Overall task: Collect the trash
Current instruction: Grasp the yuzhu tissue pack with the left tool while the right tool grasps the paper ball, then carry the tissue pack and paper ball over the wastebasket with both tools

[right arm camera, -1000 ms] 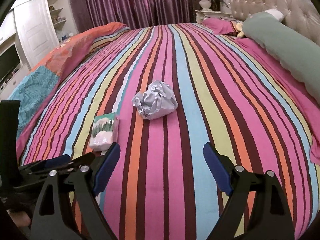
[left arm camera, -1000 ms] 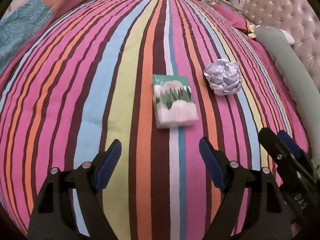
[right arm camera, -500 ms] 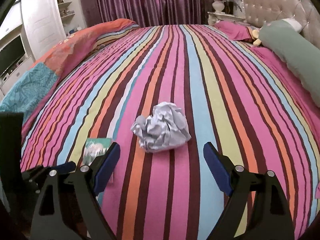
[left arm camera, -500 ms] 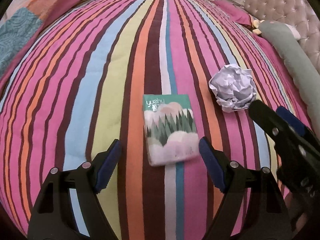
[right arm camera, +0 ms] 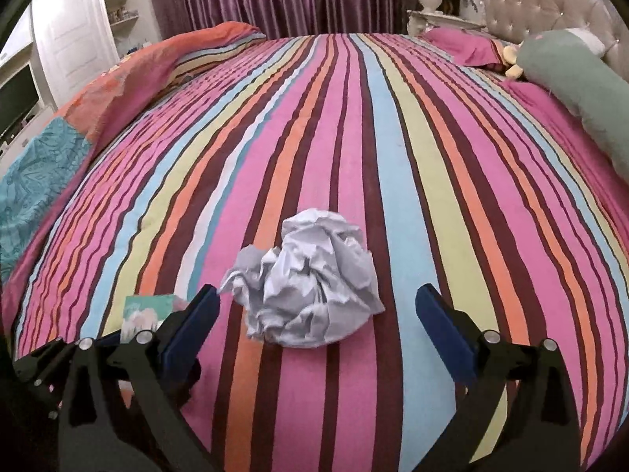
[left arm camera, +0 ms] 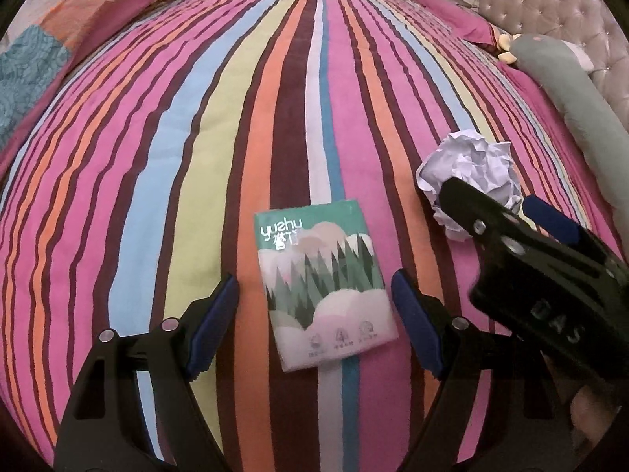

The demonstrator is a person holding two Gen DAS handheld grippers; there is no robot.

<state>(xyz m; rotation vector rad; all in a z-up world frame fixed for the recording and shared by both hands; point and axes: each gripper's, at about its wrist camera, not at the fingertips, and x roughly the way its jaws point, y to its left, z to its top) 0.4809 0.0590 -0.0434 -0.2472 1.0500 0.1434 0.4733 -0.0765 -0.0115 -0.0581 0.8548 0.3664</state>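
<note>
While both hover over striped bedspread (left arm camera: 196,157), left gripper (left arm camera: 314,314) wide astride tissue pack (left arm camera: 322,283), untouched, right gripper (right arm camera: 316,316) jaws opening around crumpled paper ball (right arm camera: 310,279).

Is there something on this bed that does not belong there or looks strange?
Yes, two things lie on the striped bedspread: a crumpled paper ball and, beside it, a flat tissue pack. Both look like litter on an otherwise tidy bed. Nothing looks spilled or broken.

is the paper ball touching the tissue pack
Apart. In the left wrist view a band of striped bedspread shows between the crumpled paper ball and the tissue pack.
</note>
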